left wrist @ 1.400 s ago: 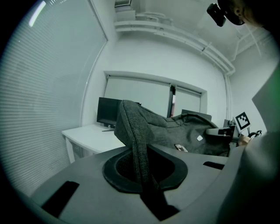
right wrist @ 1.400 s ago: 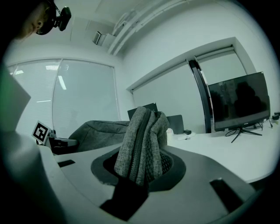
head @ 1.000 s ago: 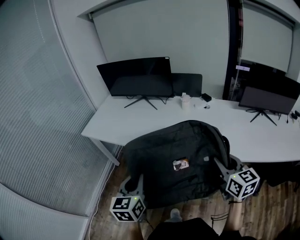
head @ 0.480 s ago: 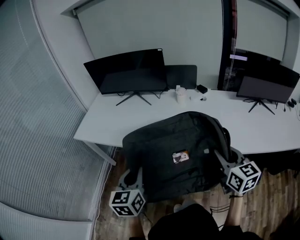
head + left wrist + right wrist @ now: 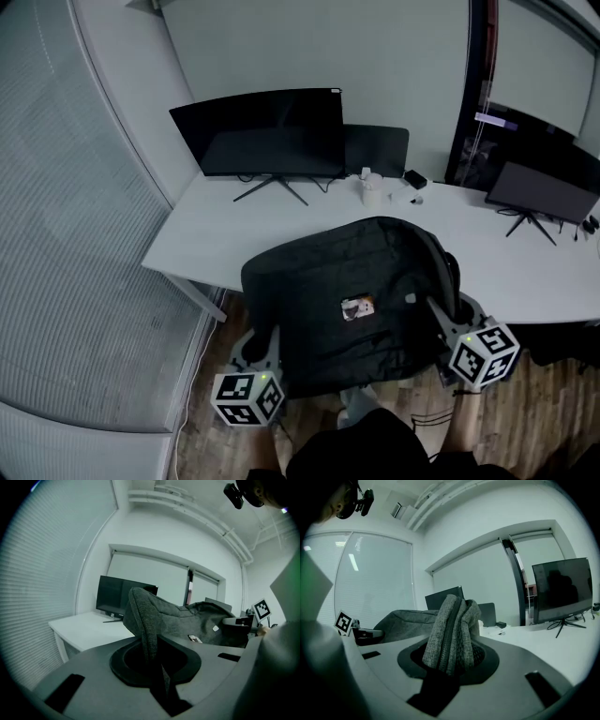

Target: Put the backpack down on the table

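One long white desk (image 5: 244, 234) runs along a pale wall (image 5: 375, 56). A window with blinds (image 5: 75, 234) fills the left side, and the floor (image 5: 553, 412) is wood.

On the desk:
- three dark screens (image 5: 258, 131)
- one white cup-like thing (image 5: 372, 193)
- one small black box (image 5: 415, 178)

One dark grey backpack (image 5: 352, 300) hangs between your two grippers, its far side over the desk's near edge. Whether it rests there, cannot tell.

Your left gripper (image 5: 267, 345) is pinched nearly closed on a thin fold at the bag's left edge. Your right gripper (image 5: 442, 319) clamps a thicker zipped bunch at its right edge.
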